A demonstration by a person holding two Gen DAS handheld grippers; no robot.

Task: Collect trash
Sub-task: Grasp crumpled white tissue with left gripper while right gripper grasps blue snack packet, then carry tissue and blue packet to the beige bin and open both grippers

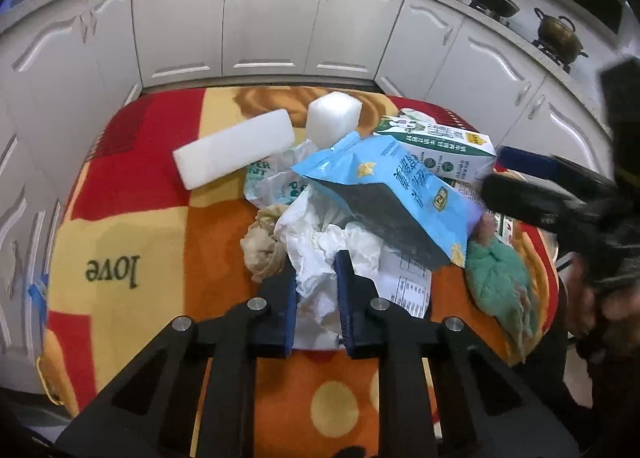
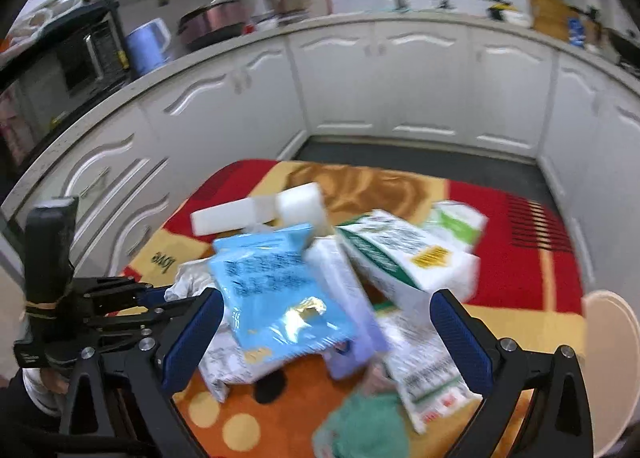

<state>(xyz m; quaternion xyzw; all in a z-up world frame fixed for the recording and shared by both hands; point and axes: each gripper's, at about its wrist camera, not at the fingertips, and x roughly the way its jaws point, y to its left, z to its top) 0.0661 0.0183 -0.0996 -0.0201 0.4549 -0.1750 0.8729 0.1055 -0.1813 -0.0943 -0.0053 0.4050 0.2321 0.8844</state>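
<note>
I am pinching the crumpled white tissue (image 1: 320,258) in my left gripper (image 1: 317,298) on the blanket-covered table (image 1: 132,218), while my right gripper (image 2: 326,332) is hanging spread wide above the blue snack bag (image 2: 276,290).

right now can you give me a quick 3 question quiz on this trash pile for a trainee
1. True or false: the left tool is shut on crumpled white paper.
2. Which lies on top of the pile? A) blue snack bag B) green cloth C) long white foam block
3. Fill in: the right tool is ____.

Key: 1 true; 2 A; 3 open
</note>
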